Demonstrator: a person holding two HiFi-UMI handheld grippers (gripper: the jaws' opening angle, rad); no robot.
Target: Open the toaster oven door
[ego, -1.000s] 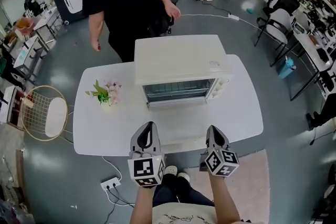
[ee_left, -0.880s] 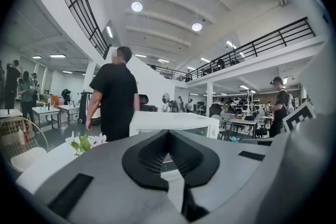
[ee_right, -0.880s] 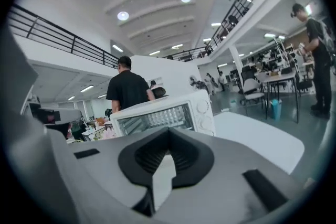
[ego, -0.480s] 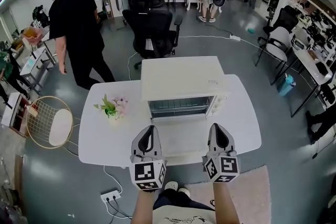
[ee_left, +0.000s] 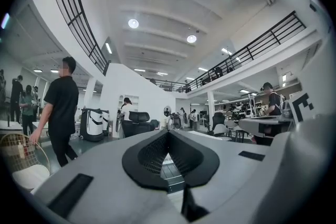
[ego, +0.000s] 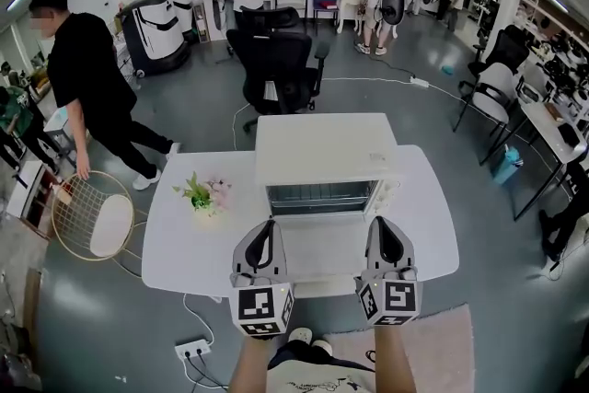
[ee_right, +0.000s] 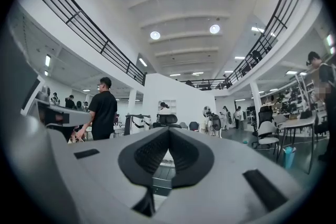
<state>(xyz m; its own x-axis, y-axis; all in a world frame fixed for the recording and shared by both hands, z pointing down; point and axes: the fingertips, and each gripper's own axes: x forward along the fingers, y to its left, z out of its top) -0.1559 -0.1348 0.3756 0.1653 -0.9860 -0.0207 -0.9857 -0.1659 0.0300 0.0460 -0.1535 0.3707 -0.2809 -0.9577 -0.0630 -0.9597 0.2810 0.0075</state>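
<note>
The white toaster oven (ego: 324, 150) stands at the back middle of the white table (ego: 184, 244), its glass door (ego: 320, 197) closed and facing me. My left gripper (ego: 267, 224) and right gripper (ego: 383, 222) are held side by side at the table's near edge, pointing level at the oven and short of it. Both are shut with nothing between the jaws. In the left gripper view the left gripper (ee_left: 168, 132) has its tips together, and the oven's door (ee_left: 169, 170) shows through the gap below them. The right gripper (ee_right: 169, 129) looks the same in its own view.
A small pot of flowers (ego: 204, 195) sits on the table left of the oven. A gold wire stool (ego: 90, 218) stands at the left, with a person in black (ego: 87, 97) walking beside it. A black office chair (ego: 281, 69) is behind the table. A power strip (ego: 193, 347) lies on the floor.
Both grippers have risen and now overlap the table's near edge. The person in black has walked from behind the table to the left. The oven door stays closed.
</note>
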